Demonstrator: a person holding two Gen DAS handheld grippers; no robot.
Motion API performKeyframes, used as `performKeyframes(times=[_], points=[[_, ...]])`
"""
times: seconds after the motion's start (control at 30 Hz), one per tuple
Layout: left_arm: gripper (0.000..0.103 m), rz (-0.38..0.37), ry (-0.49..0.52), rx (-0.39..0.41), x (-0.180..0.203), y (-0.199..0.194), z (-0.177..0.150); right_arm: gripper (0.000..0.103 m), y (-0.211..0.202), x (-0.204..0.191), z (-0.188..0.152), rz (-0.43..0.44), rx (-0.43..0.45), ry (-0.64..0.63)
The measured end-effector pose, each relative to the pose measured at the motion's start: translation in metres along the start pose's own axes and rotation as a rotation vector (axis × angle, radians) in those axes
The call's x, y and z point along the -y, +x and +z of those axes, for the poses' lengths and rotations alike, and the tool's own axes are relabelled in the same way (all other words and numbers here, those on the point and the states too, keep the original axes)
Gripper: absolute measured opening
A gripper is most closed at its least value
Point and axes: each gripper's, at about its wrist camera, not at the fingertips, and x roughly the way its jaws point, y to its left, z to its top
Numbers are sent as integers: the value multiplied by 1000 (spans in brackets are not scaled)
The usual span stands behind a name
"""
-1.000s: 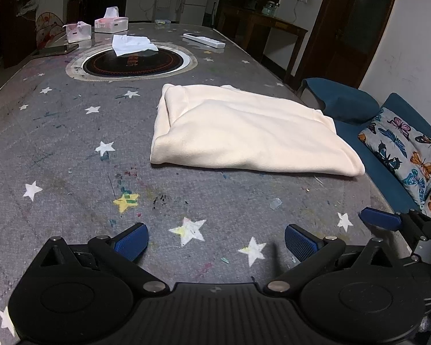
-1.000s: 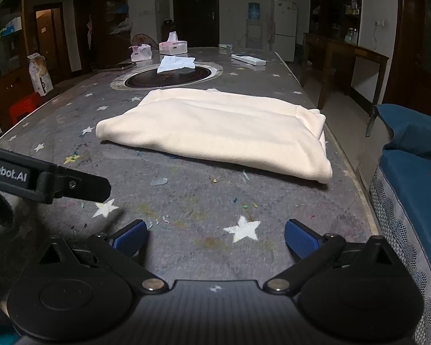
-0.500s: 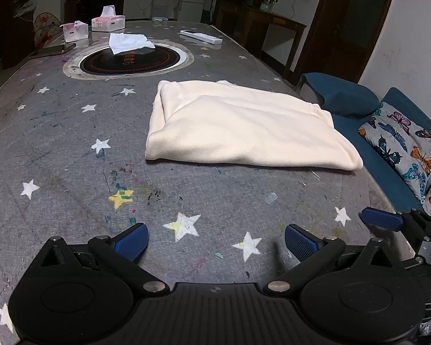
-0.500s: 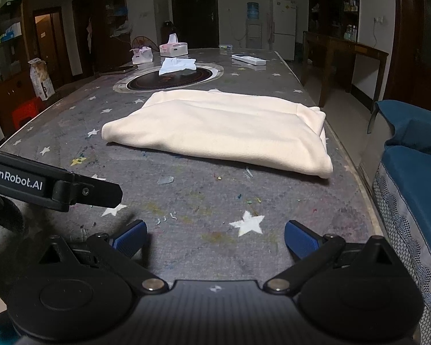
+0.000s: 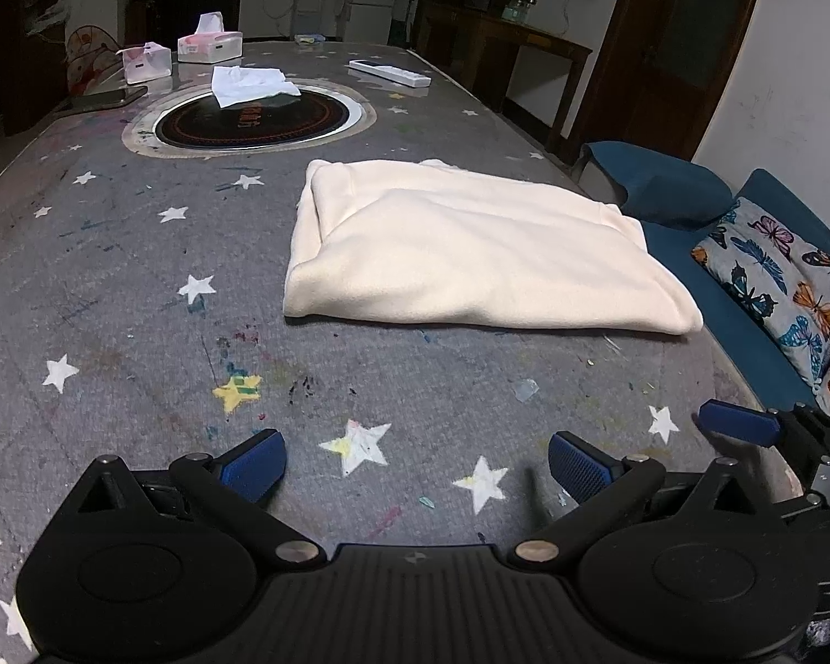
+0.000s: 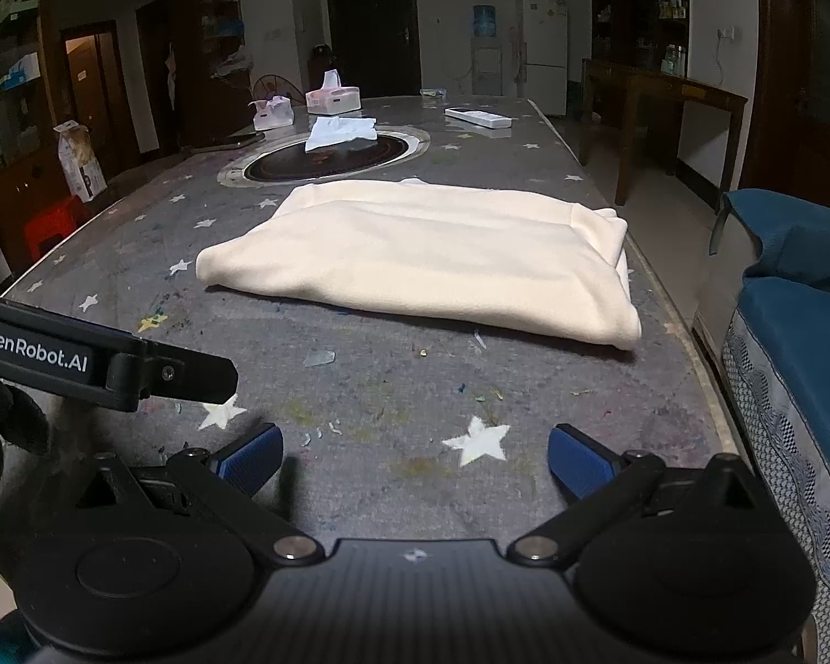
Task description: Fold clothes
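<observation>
Table [image 5: 138,288] bears folded garment [image 5: 470,254].

A home dining room: fridge [image 6: 545,52], water dispenser [image 6: 484,50], sofa [image 5: 747,299], hotpot table [image 6: 359,398].

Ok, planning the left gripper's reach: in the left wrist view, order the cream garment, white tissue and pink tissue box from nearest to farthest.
From the left gripper:
1. Cream garment, ahead, slightly right.
2. White tissue, on the round black inset, farther back, left.
3. Pink tissue box, at the far end, left.

Dim room, blue sofa [image 5: 747,299], white fridge [image 6: 545,50]
</observation>
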Motion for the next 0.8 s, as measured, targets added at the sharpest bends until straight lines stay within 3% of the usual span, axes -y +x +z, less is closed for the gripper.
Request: performKeyframes(times=[0.8], points=[[103, 6, 15, 22, -7, 8, 20, 103, 10, 5, 15, -15, -2, 8]])
